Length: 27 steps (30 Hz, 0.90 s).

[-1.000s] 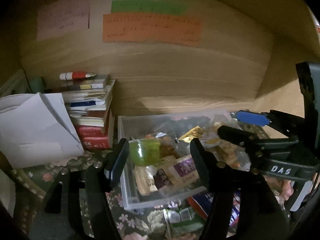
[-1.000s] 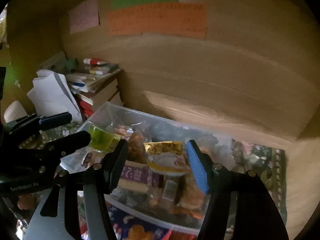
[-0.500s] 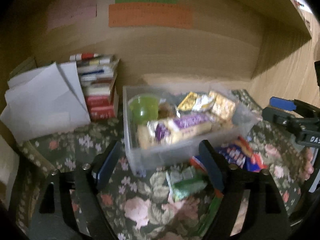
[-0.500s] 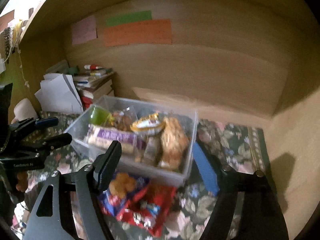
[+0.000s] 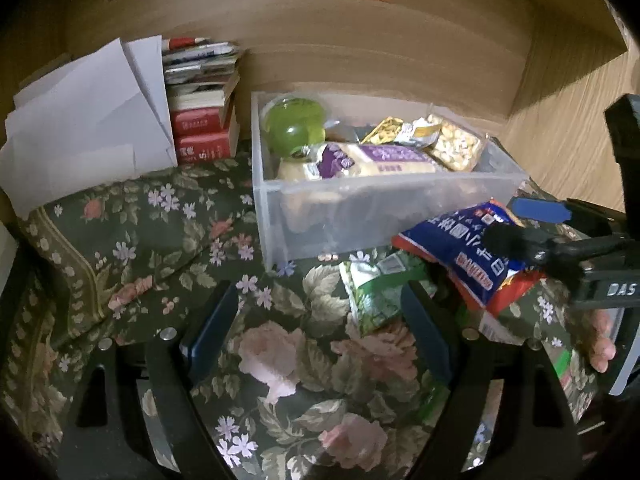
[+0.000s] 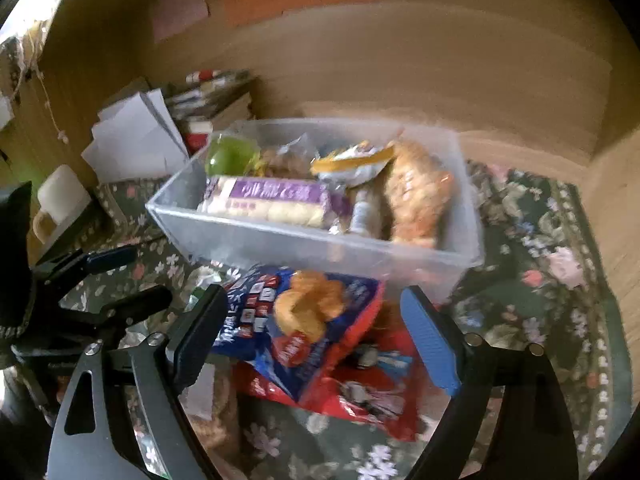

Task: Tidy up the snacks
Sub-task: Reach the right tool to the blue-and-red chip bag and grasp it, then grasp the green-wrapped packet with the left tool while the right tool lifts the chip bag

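Both the left claw [image 5: 316, 332] and right claw [image 6: 316, 336] are held spread, nothing pinched, just in front of the clear bin [image 5: 384, 208].

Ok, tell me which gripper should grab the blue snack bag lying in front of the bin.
Right. The right gripper is open with the blue snack bag lying directly between its fingers. The left gripper is also open but frames mostly floral cloth, with the green packet nearer.

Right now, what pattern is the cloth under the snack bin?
Dark green floral cloth with pink roses and small pale flowers, clearest in the left wrist view.
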Tool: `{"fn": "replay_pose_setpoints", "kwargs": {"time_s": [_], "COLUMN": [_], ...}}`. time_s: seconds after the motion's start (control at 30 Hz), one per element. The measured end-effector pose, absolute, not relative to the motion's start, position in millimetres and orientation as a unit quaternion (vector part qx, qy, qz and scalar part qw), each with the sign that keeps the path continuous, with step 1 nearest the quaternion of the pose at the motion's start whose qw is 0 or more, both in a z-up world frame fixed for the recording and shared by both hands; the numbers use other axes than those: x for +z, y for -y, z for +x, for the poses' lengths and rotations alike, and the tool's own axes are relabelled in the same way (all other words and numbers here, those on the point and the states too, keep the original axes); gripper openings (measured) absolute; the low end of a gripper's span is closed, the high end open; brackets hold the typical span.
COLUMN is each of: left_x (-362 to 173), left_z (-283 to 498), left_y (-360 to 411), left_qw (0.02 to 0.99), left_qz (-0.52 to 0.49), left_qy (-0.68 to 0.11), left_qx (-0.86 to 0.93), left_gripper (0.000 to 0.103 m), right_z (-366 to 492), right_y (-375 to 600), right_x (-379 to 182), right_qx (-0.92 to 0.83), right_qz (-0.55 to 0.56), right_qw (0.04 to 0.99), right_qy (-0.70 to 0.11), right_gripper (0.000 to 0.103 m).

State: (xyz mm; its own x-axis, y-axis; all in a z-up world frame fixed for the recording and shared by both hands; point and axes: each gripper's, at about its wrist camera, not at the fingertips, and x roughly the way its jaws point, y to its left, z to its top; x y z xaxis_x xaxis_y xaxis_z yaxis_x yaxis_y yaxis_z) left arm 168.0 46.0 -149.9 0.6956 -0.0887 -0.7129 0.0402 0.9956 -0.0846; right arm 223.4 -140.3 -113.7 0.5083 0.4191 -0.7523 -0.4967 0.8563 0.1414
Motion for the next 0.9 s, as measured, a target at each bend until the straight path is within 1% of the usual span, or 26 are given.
{"fn": "replay_pose_setpoints", "kwargs": {"time_s": [0.03, 0.07, 0.17, 0.33, 0.4, 0.47, 0.5, 0.57, 0.6, 0.63, 0.77, 0.83, 0.9], "left_x": [-150.7, -152.0, -156.3, -159.9, -160.4, -160.2, -159.7, -159.1, -158.6, -158.8, -158.8, -159.3, -160.0], "left_z": [167.3, 166.9, 166.9, 163.5, 164.6, 165.0, 165.3, 167.7, 168.7, 170.0, 176.4, 180.1, 184.3], "left_y": [-46.5, -47.6, -51.2, -49.8, -48.5, -46.4, -45.1, -42.7, -40.5, -38.9, -30.0, -25.2, -18.2], "left_qw": [0.92, 0.919, 0.917, 0.916, 0.915, 0.915, 0.915, 0.914, 0.914, 0.914, 0.911, 0.908, 0.907], "left_qz": [-0.032, -0.035, -0.042, -0.043, -0.045, -0.045, -0.045, -0.045, -0.044, -0.042, -0.039, -0.038, -0.033], "left_qy": [-0.39, -0.391, -0.394, -0.397, -0.398, -0.398, -0.397, -0.398, -0.398, -0.399, -0.405, -0.409, -0.412], "left_qx": [-0.036, -0.037, -0.04, -0.048, -0.053, -0.056, -0.058, -0.061, -0.063, -0.065, -0.073, -0.078, -0.08], "left_gripper": [0.085, 0.085, 0.085, 0.086, 0.086, 0.087, 0.087, 0.089, 0.089, 0.089, 0.091, 0.092, 0.092], "right_z": [224.3, 224.7, 225.8, 227.8, 226.4, 225.1, 224.3, 222.9, 221.6, 221.2, 216.3, 212.1, 208.5], "right_y": [136.9, 134.0, 128.1, 118.4, 117.3, 117.2, 118.3, 122.4, 125.6, 128.0, 139.7, 144.2, 150.3], "right_x": [-116.7, -118.6, -123.7, -136.2, -135.5, -134.1, -133.2, -130.9, -128.7, -126.3, -114.8, -108.3, -102.9], "right_qx": [0.264, 0.263, 0.262, 0.266, 0.267, 0.268, 0.268, 0.27, 0.27, 0.272, 0.277, 0.271, 0.266], "right_qz": [-0.048, -0.049, -0.052, -0.06, -0.063, -0.064, -0.063, -0.058, -0.053, -0.05, -0.035, -0.038, -0.039], "right_qw": [0.865, 0.864, 0.861, 0.85, 0.851, 0.852, 0.853, 0.856, 0.858, 0.858, 0.865, 0.873, 0.88], "right_qy": [-0.424, -0.427, -0.433, -0.451, -0.447, -0.445, -0.443, -0.438, -0.434, -0.432, -0.417, -0.403, -0.392], "right_gripper": [0.087, 0.091, 0.095, 0.095, 0.09, 0.078, 0.076, 0.068, 0.065, 0.059, 0.043, 0.043, 0.039]}}
